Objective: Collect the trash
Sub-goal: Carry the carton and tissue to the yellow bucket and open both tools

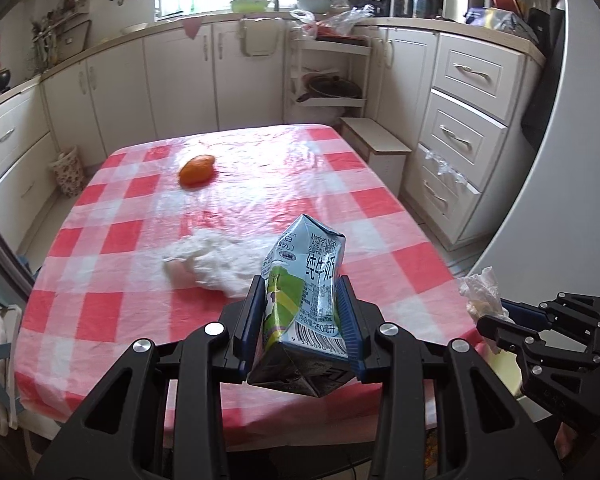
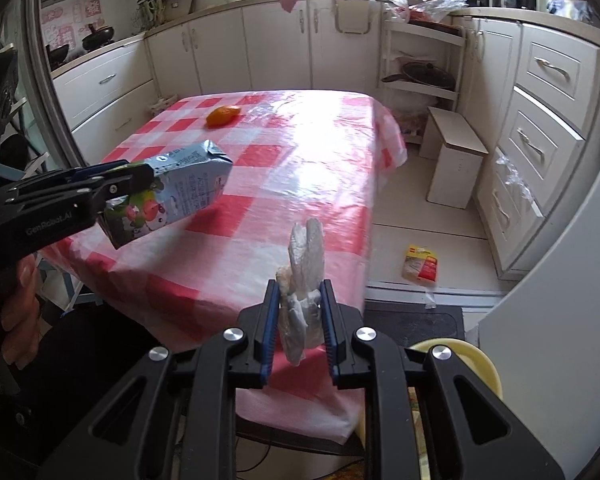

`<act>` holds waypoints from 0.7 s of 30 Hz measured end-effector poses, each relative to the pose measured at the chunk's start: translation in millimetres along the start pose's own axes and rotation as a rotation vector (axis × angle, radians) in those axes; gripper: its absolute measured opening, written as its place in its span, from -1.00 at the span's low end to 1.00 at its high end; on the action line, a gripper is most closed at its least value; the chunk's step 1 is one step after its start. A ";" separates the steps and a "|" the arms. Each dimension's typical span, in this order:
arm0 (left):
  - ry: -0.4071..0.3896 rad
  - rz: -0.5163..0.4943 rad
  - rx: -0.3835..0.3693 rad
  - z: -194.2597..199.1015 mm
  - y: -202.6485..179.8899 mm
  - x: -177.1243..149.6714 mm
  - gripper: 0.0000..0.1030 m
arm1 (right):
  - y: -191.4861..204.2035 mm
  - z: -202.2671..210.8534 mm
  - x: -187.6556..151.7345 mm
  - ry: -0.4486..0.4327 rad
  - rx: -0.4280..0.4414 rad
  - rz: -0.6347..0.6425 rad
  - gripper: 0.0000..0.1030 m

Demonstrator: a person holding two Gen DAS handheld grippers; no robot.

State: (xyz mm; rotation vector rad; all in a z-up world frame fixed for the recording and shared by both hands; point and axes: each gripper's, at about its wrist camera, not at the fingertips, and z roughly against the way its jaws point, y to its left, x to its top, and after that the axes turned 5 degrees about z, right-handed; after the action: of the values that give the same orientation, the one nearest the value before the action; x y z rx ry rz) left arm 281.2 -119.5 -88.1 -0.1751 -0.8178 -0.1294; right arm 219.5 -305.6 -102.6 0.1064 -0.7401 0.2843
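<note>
— Between the left gripper's (image 1: 300, 312) pads: a crumpled milk carton (image 1: 304, 300), held above the checked counter (image 1: 140, 248).

— And the right gripper (image 2: 300, 320)?

— Clamped on a tissue wad (image 2: 304, 272). Beyond the carton lie crumpled white paper (image 1: 216, 260) and an orange peel (image 1: 196, 170); cream cabinets (image 1: 180, 80) stand behind the counter, a snack wrapper (image 2: 420, 266) on the floor.

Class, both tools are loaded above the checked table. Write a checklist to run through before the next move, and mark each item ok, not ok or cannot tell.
1. Left tool grips the milk carton between its pads: ok.
2. Right tool grips the crumpled tissue: ok.
3. Carton lifted off the table: ok.
4. Table free of trash: not ok; an orange peel and a white wad are on it.
5. Floor free of trash: not ok; a yellow packet lies there.
6. Bin located: cannot tell; only a yellow rim shows.
</note>
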 end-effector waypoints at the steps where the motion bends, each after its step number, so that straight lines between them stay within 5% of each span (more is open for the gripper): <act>1: 0.002 -0.002 -0.008 -0.7 -4.0 0.3 -0.34 | -6.7 1.2 -3.8 0.003 -0.016 -0.011 -0.59; 16: 0.056 -0.101 -0.221 -29.5 -128.7 1.3 -0.34 | -92.6 1.1 -64.2 0.128 -0.196 -0.209 -0.58; 21: 0.126 -0.136 -0.298 -47.2 -174.4 -10.4 -0.33 | -107.9 3.0 -72.3 0.163 -0.245 -0.268 -0.30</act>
State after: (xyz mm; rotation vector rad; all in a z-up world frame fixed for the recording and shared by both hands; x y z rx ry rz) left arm 276.1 -299.2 -109.1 -0.3888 -0.6818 -0.3872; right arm 198.4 -425.1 -149.0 -0.0498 -0.5858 -0.0539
